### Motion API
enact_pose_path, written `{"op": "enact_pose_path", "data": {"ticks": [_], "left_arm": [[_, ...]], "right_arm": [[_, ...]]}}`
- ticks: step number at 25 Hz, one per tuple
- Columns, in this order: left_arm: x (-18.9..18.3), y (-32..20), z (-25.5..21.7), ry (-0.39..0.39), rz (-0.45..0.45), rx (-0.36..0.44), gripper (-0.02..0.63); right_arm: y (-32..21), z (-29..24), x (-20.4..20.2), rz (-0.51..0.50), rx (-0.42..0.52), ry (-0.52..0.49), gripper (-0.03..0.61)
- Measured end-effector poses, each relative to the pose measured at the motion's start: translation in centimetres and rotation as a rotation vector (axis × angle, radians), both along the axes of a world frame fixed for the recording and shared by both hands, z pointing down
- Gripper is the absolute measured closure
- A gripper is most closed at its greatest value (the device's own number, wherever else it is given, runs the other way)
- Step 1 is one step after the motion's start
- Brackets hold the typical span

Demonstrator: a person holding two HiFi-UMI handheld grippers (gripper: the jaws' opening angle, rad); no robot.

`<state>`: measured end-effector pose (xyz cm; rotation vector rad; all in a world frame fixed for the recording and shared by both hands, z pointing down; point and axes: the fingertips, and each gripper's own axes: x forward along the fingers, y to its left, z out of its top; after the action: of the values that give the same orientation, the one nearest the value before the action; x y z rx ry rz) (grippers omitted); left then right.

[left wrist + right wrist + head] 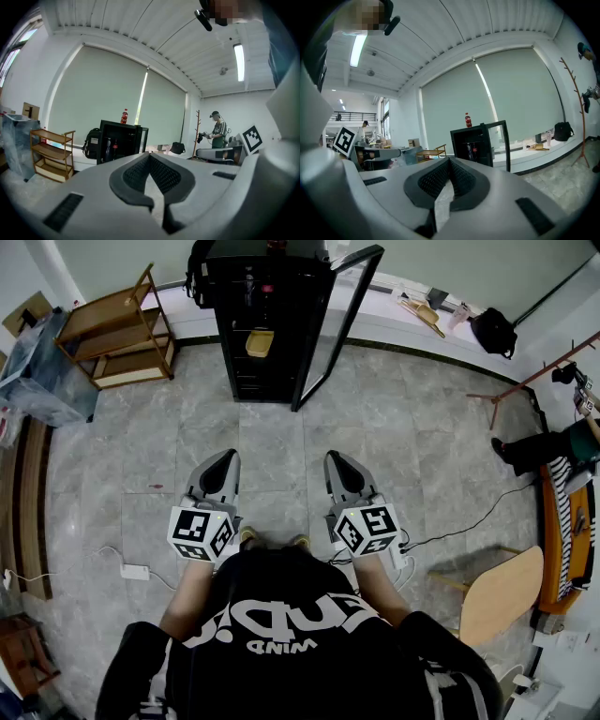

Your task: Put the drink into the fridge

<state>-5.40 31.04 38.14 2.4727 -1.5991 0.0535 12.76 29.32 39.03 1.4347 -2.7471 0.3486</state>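
Jaws of the left gripper [149, 158] and the right gripper [449, 163] stand together on nothing, both held roughly level and aimed at the open-doored fridge [262, 334] well ahead, the drink [124, 116] standing upright on its top, evidently pending approach.

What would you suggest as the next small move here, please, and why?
Probably step forward toward the fridge: its door already stands open, but the drink bottle sits on top, far across the floor, and both the left tongs and right tongs are shut and empty.
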Motion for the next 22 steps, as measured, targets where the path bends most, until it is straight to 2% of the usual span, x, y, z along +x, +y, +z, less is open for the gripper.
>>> {"op": "enact_pose_path", "data": {"ticks": [12,22], "left_arm": [[-1.2,-0.3,-0.1,-0.013,0.010,0.000,0.607],[-3.6,-1.3,-0.2,-0.007,0.099,0.023,0.607]], "right_arm": [[0.3,0.1,-0.9,0.025,-0.004,-0.015,0.558],[1.2,0.3,-2.8,0.073,0.034,-0.014,0.557]]}}
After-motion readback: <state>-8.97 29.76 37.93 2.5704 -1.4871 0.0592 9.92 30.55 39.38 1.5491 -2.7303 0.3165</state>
